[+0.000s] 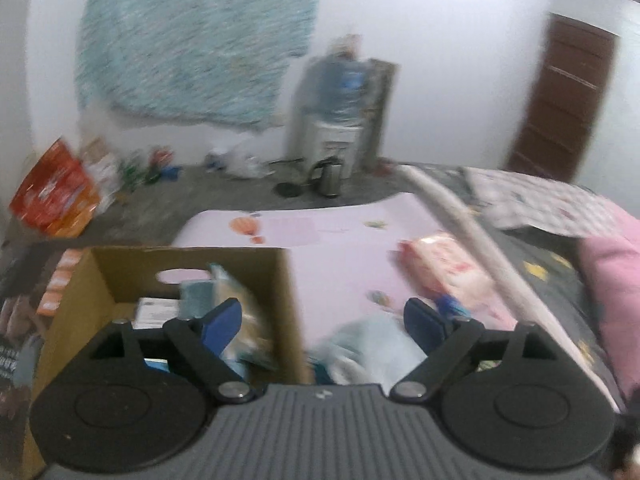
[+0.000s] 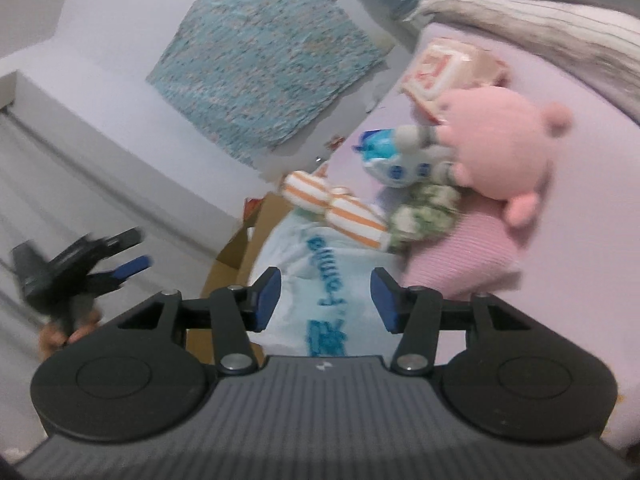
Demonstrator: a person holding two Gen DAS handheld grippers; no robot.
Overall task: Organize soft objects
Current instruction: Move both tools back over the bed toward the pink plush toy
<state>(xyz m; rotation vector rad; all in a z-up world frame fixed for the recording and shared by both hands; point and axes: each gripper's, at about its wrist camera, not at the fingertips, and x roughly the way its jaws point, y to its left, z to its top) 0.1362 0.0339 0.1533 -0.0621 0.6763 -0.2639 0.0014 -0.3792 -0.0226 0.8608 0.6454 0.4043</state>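
My left gripper (image 1: 322,316) stands open with nothing between its pads, over the right wall of a cardboard box (image 1: 192,268) that holds several soft packs (image 1: 240,312). Right of the box, a light blue pack (image 1: 368,344) and a pink pack (image 1: 448,272) lie on the pink sheet. My right gripper (image 2: 326,300) is open, its pads standing clear on either side of the light blue pack (image 2: 320,272). Beyond it lie orange-striped socks (image 2: 340,208), a green-white soft item (image 2: 424,208), a blue-white toy (image 2: 388,156) and a pink plush (image 2: 500,148). The left gripper (image 2: 128,268) shows at the left, in a hand.
A folded pink cloth (image 2: 460,256) lies under the plush, and grey bedding (image 1: 540,280) lies to the right of the sheet. On the floor beyond the bed are a kettle (image 1: 330,178), a water dispenser (image 1: 340,120) and red bags (image 1: 56,196). A brown door (image 1: 564,100) is at far right.
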